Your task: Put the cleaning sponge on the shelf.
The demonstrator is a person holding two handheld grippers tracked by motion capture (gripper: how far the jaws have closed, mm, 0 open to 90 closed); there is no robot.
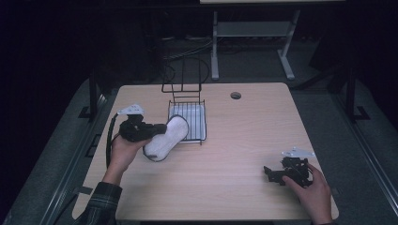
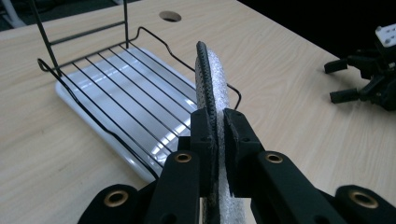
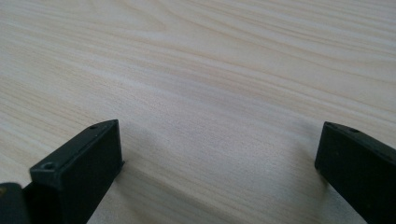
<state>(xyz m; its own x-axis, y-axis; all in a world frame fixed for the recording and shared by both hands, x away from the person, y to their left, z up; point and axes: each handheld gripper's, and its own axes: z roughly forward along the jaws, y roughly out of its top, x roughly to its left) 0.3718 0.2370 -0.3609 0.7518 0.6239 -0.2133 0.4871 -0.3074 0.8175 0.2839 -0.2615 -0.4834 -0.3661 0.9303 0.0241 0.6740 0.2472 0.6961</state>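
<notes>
Left hand-held gripper has its two black jaws pressed tight on a white oval pad with a dark edge, gripping it on edge so that in the left gripper view the pad rises upright between the jaws and runs away from the camera. From the high view the pad hangs tilted, its far end over the near left corner of a wire rack and its near end over the bare counter; whether it touches the rack or the counter cannot be told. The rack is a black wire frame with a tall hooped back, and it stands in a shallow white tray at the far middle of the counter. In the left gripper view the rack's wires are bare and the tray beneath them holds nothing but reflected light. Well apart from all this, at the near right of the counter, the right hand-held gripper rests low in the person's hand, its jaws spread wide with nothing between them; its own view looks down on pale wood grain. A small round hole sits in the counter near its far edge.
</notes>
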